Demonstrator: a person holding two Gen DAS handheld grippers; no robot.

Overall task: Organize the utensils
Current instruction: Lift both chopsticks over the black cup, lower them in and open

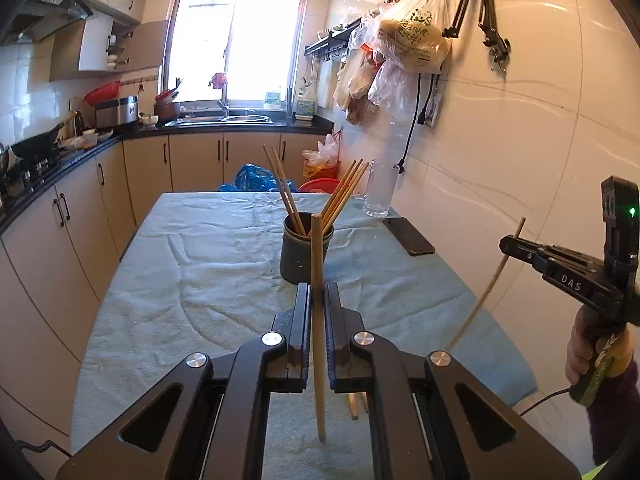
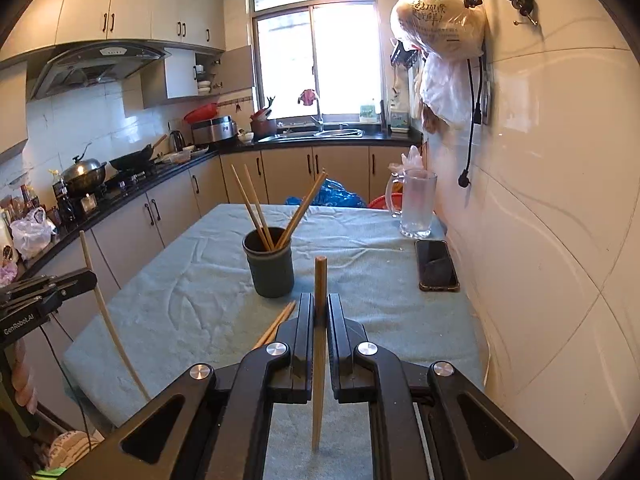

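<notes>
Two chopsticks are gripped upright, one per claw: left claw (image 1: 318, 300), right claw (image 2: 320, 312); holder cup (image 1: 306, 248) is dead ahead, nearer left.

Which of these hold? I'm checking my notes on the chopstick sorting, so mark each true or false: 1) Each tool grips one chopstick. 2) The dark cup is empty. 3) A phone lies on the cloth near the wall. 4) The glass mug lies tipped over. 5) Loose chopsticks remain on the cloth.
1) True: the left tool is shut on a chopstick, and the right tool on another chopstick.
2) False: the dark cup already holds several chopsticks.
3) True: the phone lies flat by the wall.
4) False: the glass mug stands upright.
5) True: loose chopsticks lie on the cloth.
</notes>
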